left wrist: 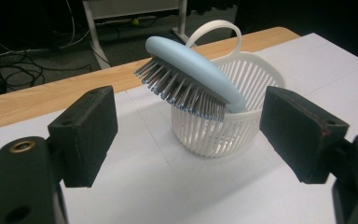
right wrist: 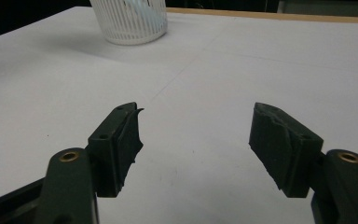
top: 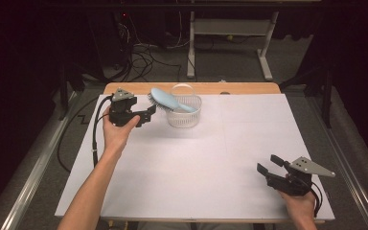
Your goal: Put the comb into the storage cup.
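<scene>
A light blue hairbrush (top: pixel 171 101) (left wrist: pixel 191 77) lies tilted across a white slatted basket (top: pixel 185 118) (left wrist: pixel 214 133), bristles down, its head sticking out over the rim toward my left gripper. My left gripper (top: pixel 149 114) (left wrist: pixel 191 135) is open just left of the basket, nothing between its jaws, and it points at the brush head. My right gripper (top: pixel 270 164) (right wrist: pixel 198 144) rests open near the table's front right corner, holding nothing. The basket (right wrist: pixel 129 18) stands far ahead of it in the right gripper view.
White paper (top: pixel 206 163) covers the wooden table (top: pixel 139 88), whose far edge shows bare wood. The basket has a loop handle (left wrist: pixel 214 28). Beyond the table are a dark floor, cables (top: pixel 141 55) and a white desk frame (top: pixel 263 48).
</scene>
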`<state>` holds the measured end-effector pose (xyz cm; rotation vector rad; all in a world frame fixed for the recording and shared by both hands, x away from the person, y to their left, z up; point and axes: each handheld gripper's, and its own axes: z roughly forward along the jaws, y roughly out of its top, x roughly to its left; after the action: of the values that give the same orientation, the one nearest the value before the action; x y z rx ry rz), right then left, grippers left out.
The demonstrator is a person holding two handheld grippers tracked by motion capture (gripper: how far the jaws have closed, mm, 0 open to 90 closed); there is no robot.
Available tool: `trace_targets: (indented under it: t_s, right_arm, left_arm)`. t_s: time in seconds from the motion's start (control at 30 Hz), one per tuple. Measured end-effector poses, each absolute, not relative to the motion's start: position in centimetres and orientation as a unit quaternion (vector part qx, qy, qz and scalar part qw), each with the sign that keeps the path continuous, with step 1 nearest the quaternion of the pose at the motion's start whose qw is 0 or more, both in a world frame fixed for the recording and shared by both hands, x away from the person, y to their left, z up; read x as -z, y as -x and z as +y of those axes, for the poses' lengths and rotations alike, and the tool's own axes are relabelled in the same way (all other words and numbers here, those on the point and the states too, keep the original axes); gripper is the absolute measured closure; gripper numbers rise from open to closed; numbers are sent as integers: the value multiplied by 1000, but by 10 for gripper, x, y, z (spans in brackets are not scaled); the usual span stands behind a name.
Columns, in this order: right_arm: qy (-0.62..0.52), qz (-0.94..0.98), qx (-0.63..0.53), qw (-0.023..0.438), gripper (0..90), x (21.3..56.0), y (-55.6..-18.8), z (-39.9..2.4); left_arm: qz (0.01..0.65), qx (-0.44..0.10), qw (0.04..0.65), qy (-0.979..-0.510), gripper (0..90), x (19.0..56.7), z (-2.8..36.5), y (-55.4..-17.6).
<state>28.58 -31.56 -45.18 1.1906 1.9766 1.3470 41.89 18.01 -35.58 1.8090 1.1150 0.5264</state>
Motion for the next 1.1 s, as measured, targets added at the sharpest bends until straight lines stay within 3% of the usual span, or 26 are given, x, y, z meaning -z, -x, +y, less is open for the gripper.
trace_targets:
  t_s: [1.1]
  right_arm:
    - [-439,716,-490,234,337,452,-286,-317]
  left_arm:
    - [446,-222,466,-731,209,364,198,-397]
